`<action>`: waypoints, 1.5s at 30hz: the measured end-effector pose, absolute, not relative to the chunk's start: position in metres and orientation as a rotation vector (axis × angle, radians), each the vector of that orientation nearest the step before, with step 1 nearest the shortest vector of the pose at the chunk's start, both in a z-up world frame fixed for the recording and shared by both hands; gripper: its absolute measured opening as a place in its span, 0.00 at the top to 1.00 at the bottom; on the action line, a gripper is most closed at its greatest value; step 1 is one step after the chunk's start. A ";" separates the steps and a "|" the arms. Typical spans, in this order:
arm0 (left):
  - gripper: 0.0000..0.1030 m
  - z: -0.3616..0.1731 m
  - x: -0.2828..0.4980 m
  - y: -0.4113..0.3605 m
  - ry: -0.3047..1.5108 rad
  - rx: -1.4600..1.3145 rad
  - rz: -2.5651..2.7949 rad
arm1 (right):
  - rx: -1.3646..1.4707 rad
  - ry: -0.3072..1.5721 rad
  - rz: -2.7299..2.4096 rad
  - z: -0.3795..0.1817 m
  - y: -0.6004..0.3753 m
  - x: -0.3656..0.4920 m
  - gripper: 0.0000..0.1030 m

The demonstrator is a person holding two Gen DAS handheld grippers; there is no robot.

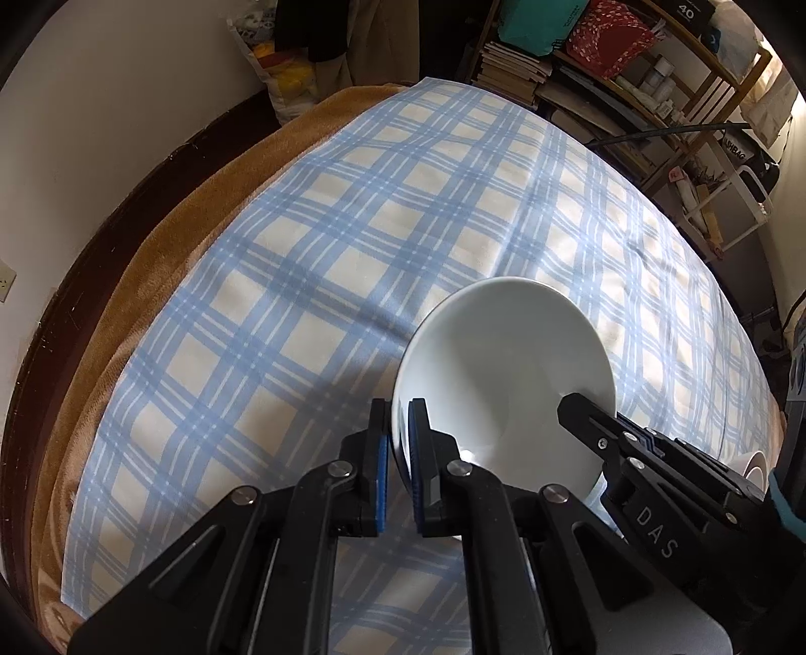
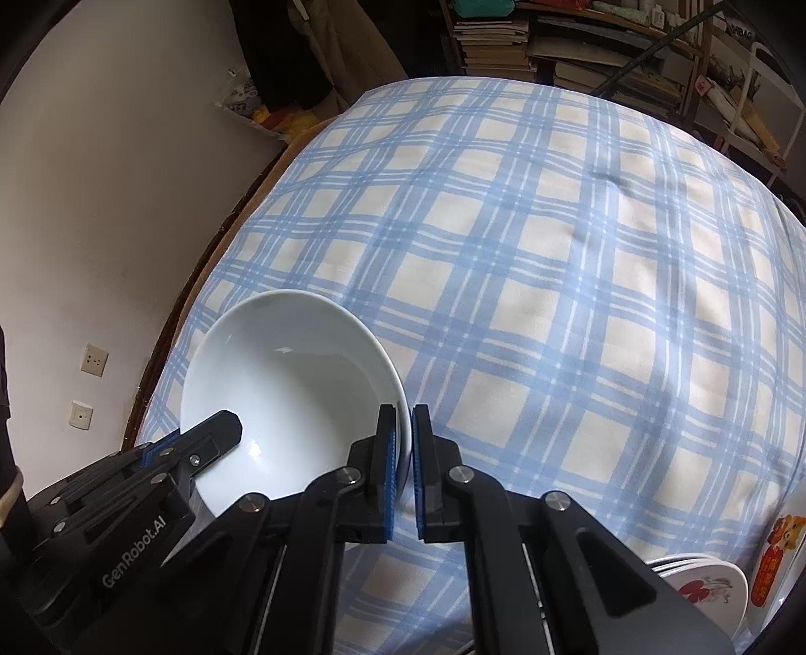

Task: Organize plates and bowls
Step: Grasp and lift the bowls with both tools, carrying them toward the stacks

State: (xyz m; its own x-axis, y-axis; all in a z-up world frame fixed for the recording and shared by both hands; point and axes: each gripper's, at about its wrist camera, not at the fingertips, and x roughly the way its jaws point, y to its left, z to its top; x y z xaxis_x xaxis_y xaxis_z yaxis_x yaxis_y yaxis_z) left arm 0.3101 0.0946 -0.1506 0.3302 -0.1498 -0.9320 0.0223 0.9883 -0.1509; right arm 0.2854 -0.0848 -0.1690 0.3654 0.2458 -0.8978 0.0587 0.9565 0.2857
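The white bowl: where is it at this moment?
The white bowl sits over the blue plaid cloth, its rim pinched on opposite sides by the left claw and right claw, with stacked plates at the right-wrist view's lower right.

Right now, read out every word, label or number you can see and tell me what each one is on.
"DAS": on the right gripper body.
"GenRobot.AI": on the left gripper body.
"40": on a dark box atop the shelf.
"SHBAG", cut off: on a black bag by the shelf.
Red label on the decorated plates: too blurred to read.
Book spines: too small.
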 end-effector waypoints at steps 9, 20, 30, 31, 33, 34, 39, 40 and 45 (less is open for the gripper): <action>0.93 -0.148 0.309 0.090 1.231 -0.079 -0.109 | 0.277 1.187 0.125 -0.168 -0.084 0.283 0.93; 0.93 -0.139 0.304 0.079 1.215 -0.068 -0.149 | 0.271 1.164 0.122 -0.154 -0.096 0.275 0.93; 0.93 -0.119 0.290 0.050 1.177 -0.031 -0.182 | 0.290 1.127 0.105 -0.136 -0.123 0.259 0.93; 0.93 -0.116 0.287 0.047 1.172 -0.028 -0.186 | 0.293 1.127 0.104 -0.134 -0.126 0.257 0.93; 0.93 -0.111 0.281 0.038 1.154 -0.003 -0.193 | 0.296 1.125 0.103 -0.131 -0.132 0.252 0.93; 0.93 -0.108 0.278 0.033 1.149 0.006 -0.194 | 0.297 1.123 0.100 -0.129 -0.136 0.249 0.93; 0.92 -0.100 0.266 0.015 1.156 0.005 -0.219 | 0.302 1.111 0.081 -0.120 -0.154 0.234 0.93; 0.92 -0.097 0.264 0.011 1.152 0.006 -0.226 | 0.305 1.107 0.079 -0.117 -0.158 0.231 0.93; 0.93 -0.078 0.251 -0.010 1.126 0.000 -0.262 | 0.314 1.081 0.052 -0.102 -0.181 0.212 0.92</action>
State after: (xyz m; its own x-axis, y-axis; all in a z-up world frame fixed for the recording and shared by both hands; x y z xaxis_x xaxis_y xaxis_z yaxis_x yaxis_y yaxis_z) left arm 0.2506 -0.0105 -0.0776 0.4030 -0.2072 -0.8915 0.2070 0.9694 -0.1317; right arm 0.2121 -0.1809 -0.1017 0.4736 0.1943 -0.8591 0.1111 0.9544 0.2772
